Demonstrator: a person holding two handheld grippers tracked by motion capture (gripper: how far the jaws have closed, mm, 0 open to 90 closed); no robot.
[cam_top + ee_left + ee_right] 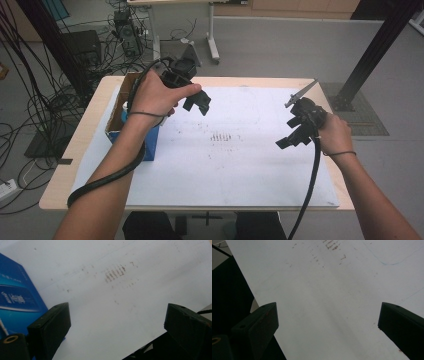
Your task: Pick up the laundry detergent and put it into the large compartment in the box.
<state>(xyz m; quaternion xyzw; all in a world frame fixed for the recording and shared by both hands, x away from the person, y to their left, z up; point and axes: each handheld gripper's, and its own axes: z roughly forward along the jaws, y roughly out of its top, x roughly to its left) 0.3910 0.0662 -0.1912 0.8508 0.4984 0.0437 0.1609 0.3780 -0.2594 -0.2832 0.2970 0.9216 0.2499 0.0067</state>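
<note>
- Table: light wood top, I see it from the high view with a big white sheet covering most of it; the sheet also shows under the jaws in both gripper views.
- Blue box: open-topped cardboard box with blue sides, standing on the table's left edge, partly hidden under my left forearm. In the left gripper view it sits at the left, just beside the left jaw, not between the jaws.
- Left gripper: held up above the sheet's far-left part, just right of the blue box, not touching it as far as I can tell. Jaws spread wide, only bare sheet between them.
- Right gripper: over the sheet's right side, well apart from the box and from the left gripper. Jaws spread wide, nothing between them, just white sheet.
- Cables: one black cable trails from the left gripper along my forearm; another drops from the right gripper off the near table edge.
- Brown smudge marks: small patch mid-sheet, between the two grippers; visible ahead of the left jaws and at the top of the right gripper view.
- Nothing lies between the left gripper and the box.
</note>
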